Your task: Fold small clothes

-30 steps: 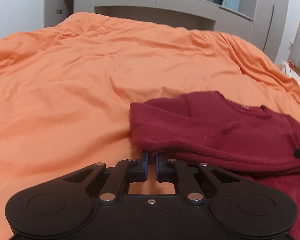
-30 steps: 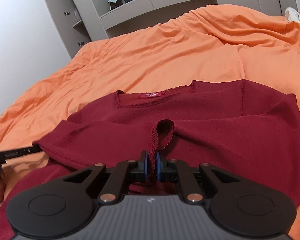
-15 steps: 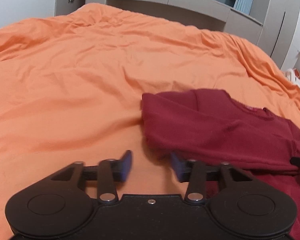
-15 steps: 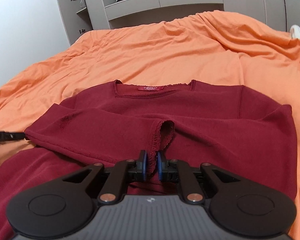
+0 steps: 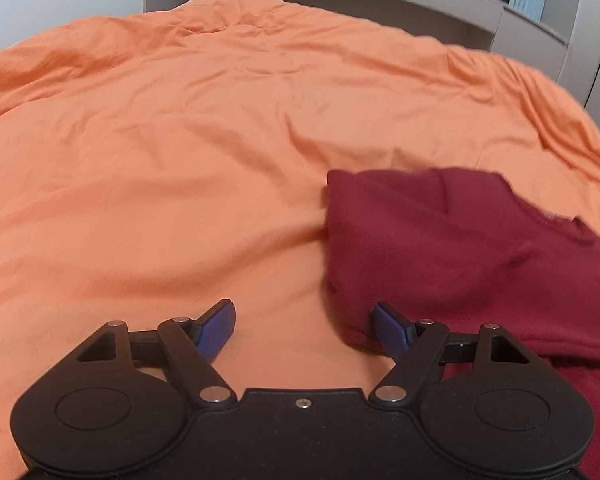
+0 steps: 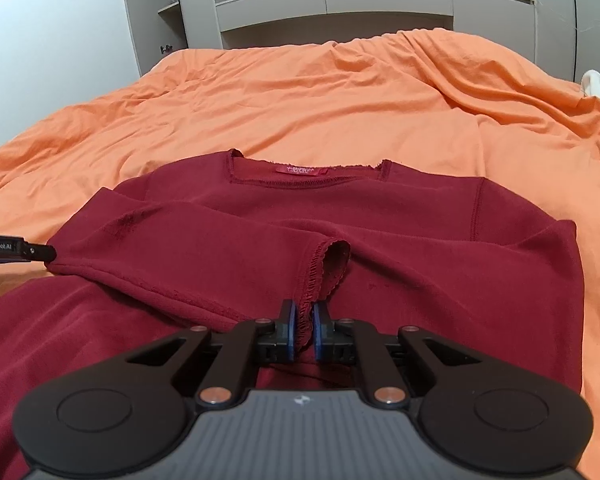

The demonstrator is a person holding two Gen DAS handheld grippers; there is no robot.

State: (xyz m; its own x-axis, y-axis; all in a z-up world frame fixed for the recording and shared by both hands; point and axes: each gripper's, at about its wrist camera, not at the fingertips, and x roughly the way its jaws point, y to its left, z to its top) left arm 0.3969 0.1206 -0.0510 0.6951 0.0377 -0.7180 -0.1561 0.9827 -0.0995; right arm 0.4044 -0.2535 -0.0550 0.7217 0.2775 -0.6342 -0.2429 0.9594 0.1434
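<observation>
The right tongs (image 6: 303, 332) pinch the cuff (image 6: 328, 268) of the sleeve folded across the dark red top (image 6: 380, 216). The left tongs (image 5: 304, 328) are opening over bare orange bedcover (image 5: 180, 160), nothing between them, beside the top's left fold. Lying on the bed, the soft, limp knit probably sags; hems and cuffs suit gripping best.

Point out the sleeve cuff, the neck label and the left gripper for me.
sleeve cuff (image 6: 332, 264), right wrist view, on its open scalloped end.
neck label (image 6: 300, 169), right wrist view, label's middle.
left gripper (image 5: 304, 326), left wrist view, between its opening fingertips.
</observation>
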